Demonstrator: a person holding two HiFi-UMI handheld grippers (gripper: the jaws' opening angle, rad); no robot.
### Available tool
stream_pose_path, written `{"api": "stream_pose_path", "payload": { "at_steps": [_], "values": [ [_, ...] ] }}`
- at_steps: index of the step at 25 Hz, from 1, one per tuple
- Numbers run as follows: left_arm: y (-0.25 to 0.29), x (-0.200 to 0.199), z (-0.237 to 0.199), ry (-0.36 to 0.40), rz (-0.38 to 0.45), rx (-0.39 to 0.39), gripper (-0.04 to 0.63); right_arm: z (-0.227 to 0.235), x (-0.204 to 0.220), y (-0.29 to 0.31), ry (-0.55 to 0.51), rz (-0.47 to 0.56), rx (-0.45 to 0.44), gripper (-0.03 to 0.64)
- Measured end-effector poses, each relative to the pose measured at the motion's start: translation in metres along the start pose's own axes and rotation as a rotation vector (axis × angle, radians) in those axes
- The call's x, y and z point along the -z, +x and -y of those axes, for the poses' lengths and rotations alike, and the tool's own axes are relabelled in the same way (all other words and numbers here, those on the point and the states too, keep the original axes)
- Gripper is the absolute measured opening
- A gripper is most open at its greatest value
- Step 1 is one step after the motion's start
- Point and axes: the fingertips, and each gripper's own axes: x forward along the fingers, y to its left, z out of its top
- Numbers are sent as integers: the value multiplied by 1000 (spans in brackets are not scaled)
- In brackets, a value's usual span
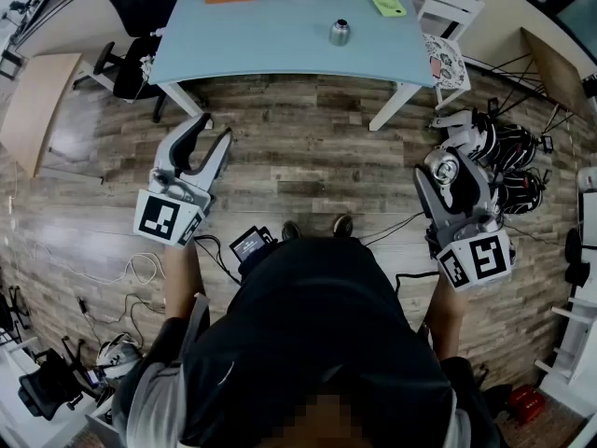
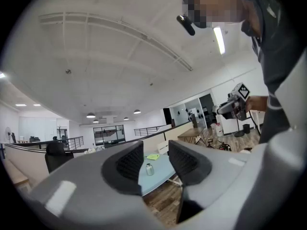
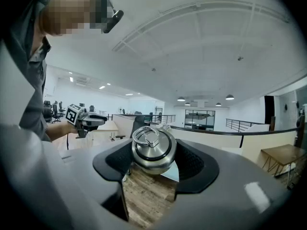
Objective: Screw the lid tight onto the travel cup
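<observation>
Right gripper (image 1: 449,166): clamped on round steel ring-handled lid (image 3: 152,150) | left gripper (image 1: 213,131): jaws apart, empty | steel travel cup (image 1: 340,33): upright on pale-blue table (image 1: 261,35)

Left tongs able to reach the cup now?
Probably not: the cup stands on the table, well across the floor from the left tongs. Nothing blocks it; a step forward should do.

A dark shirt (image 1: 317,343) has grey sleeves (image 1: 149,401).

floor (image 1: 308,157): wood planks | table (image 1: 270,35): pale blue | chair (image 1: 140,7): black | ceiling (image 2: 120,56): white
</observation>
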Motion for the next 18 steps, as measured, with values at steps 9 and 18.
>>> {"api": "stream_pose_path", "payload": {
  "at_steps": [9, 18],
  "values": [
    [-14, 8, -4, -2, 8, 28, 204, -20, 2, -4, 5, 6, 24, 245],
    [-12, 15, -13, -22, 16, 40, 204, -25, -5, 9, 32, 5, 22, 247]
  ]
}}
